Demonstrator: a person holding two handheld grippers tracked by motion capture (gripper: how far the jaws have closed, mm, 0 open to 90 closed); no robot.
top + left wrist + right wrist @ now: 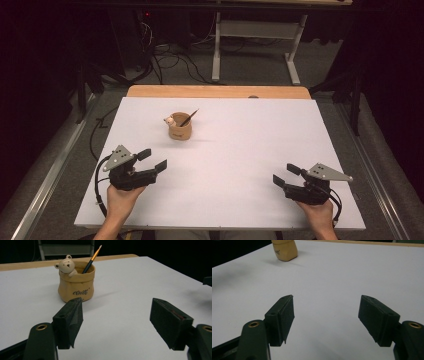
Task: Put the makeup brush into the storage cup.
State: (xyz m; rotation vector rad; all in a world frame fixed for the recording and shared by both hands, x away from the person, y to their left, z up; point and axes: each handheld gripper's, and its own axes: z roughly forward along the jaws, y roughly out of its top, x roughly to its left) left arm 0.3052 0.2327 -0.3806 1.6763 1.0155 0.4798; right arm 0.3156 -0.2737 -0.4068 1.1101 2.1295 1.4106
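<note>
High view: white table top (225, 165) with a wooden strip along its far edge (220, 91), dark floor and cables beyond. Tan ceramic pen holder (180, 128) standing upright on the far left part of the board, shaped like a small sack, with a little bear figure (170, 120) perched on its rim. One pencil (190, 117) leaning inside, tip slanting up and to the right. Left gripper (152, 160) held low over the near left part of the table, jaws spread apart, nothing between them, aimed toward the pen holder but well apart from it. Left hand (121, 197) wrapped around its body, grey three-cornered plate on top. Right gripper (286, 174) held low over the near right part, jaws likewise spread wide and empty, pointing left across the board. Right hand (317, 212) gripping from behind.

Left gripper view: pen holder (76, 285) straight ahead, just beyond the left jaw's tip, apart from it. Dark lettering on its front, bear figure (66, 264) on the left of the rim, pencil (91, 260) dark-bodied with an orange upper part, leaning right. Jaws wide open over bare white surface (117, 322).

Right gripper view: lower part of the pen holder (285, 250) at the top left, far off, upper half cut by the frame. Jaws parted wide, bare white table (327, 290) between them.
</note>
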